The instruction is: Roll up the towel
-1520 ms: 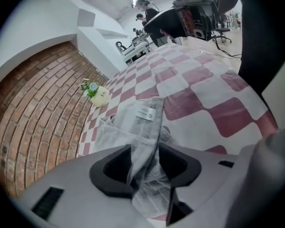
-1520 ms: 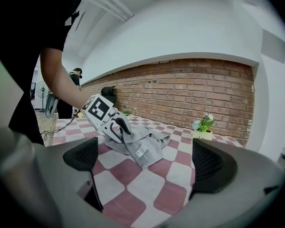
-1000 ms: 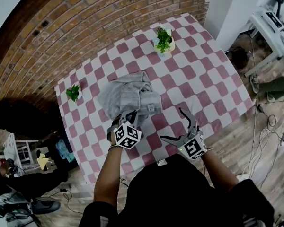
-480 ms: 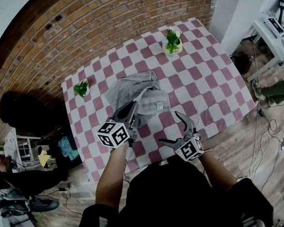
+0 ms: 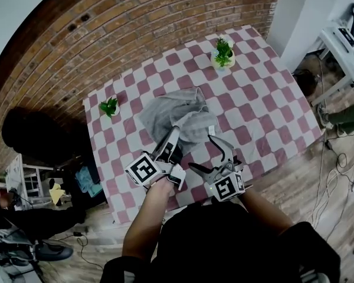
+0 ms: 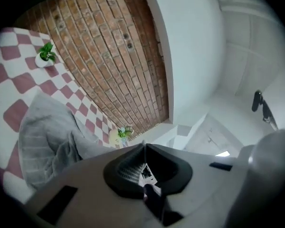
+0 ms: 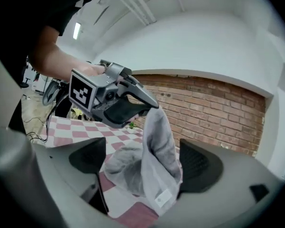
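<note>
A grey towel (image 5: 168,114) lies crumpled on the red-and-white checked table (image 5: 256,102). My left gripper (image 5: 176,134) is shut on the towel's near edge and holds it up off the table; in the right gripper view that gripper (image 7: 153,106) shows the cloth (image 7: 156,160) hanging down from its tips. My right gripper (image 5: 202,153) sits just right of it, and its jaws have just been closing. They are still open, with the hanging fold and its white label (image 7: 160,199) between the pads (image 7: 199,165). In the left gripper view the jaws (image 6: 143,148) are shut, with the towel (image 6: 50,134) spread below left.
Two small potted plants stand on the table, one at the far right (image 5: 223,52) and one at the left edge (image 5: 110,106). A brick wall (image 5: 135,22) runs behind the table. The table's front edge is close to my body. Furniture and cables sit on the floor around it.
My left gripper has risen and rolled over, lifting the towel's near edge. My right gripper has moved left up to the hanging cloth, its jaws slightly narrower.
</note>
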A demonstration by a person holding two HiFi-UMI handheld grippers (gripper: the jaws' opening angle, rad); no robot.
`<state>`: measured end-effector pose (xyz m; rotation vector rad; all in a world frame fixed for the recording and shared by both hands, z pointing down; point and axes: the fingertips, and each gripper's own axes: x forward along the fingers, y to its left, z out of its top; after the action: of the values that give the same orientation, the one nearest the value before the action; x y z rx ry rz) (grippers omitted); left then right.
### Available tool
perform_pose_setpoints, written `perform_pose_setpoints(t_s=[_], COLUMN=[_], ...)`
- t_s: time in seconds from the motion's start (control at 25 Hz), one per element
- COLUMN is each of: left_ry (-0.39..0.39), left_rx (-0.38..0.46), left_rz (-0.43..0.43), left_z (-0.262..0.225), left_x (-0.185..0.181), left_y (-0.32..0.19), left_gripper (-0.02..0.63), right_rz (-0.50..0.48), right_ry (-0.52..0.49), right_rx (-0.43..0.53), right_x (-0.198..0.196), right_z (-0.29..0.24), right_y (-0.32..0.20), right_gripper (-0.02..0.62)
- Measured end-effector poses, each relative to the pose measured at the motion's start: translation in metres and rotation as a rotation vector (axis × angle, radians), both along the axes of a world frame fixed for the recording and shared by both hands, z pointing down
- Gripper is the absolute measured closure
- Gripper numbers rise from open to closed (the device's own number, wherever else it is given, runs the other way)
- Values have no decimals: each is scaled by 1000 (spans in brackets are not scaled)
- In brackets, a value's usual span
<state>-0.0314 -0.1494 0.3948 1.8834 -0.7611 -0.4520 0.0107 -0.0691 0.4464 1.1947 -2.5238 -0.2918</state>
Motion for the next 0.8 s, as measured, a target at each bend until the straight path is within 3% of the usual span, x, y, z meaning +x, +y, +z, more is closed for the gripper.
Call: perform_pose_setpoints(t_s=[0.28, 0.56, 0.8], left_ry=[80, 14, -150], left_rx=[-45, -59, 47], left_rz=[35, 36, 79], left_z=[-1, 8, 8], left_x=[-4, -15, -32], left_y=[11, 18, 17], left_gripper=[591, 590, 578], right_rz=[11, 55, 14], right_ry=[52, 118, 127], right_rx=[67, 91, 83], right_x=[-34, -49, -56], right_z=[-11, -8, 2], right_y=[-22, -36, -35], right_gripper=[335, 577, 583])
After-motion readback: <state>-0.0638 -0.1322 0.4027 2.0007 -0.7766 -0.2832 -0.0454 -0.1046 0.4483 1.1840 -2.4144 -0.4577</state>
